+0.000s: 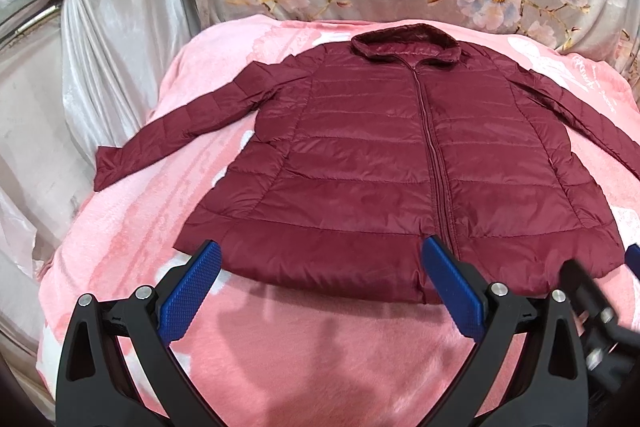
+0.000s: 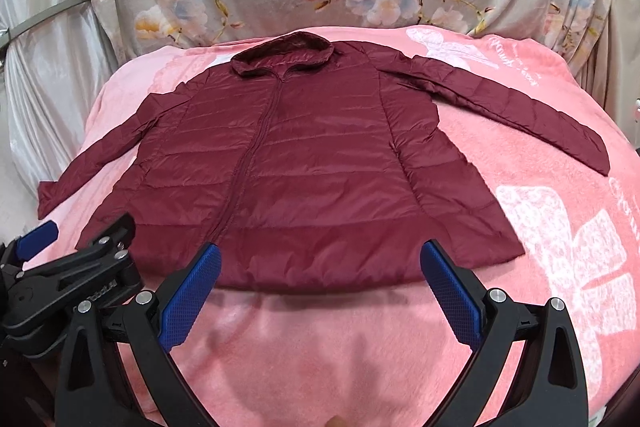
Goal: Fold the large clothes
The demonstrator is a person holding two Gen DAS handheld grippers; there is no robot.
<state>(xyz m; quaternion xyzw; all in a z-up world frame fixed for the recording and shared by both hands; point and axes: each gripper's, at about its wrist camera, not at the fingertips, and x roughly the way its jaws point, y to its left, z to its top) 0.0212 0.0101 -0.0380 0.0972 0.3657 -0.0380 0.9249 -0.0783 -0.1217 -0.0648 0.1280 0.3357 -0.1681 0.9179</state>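
There, in the left wrist view, the maroon puffer jacket (image 1: 400,155) lay flat mid-frame on a pink blanket (image 1: 120,247), left gripper (image 1: 320,259) gaping empty at its hem. In the right wrist view, the right gripper (image 2: 320,261) likewise spread wide.

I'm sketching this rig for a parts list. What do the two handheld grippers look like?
Both match: the left gripper and right gripper have black, curved plastic arms with triangular cut-outs and silver round pivot bolts. Each finger carries a long blue pad with fine diamond texture. No cables or sleeves show.
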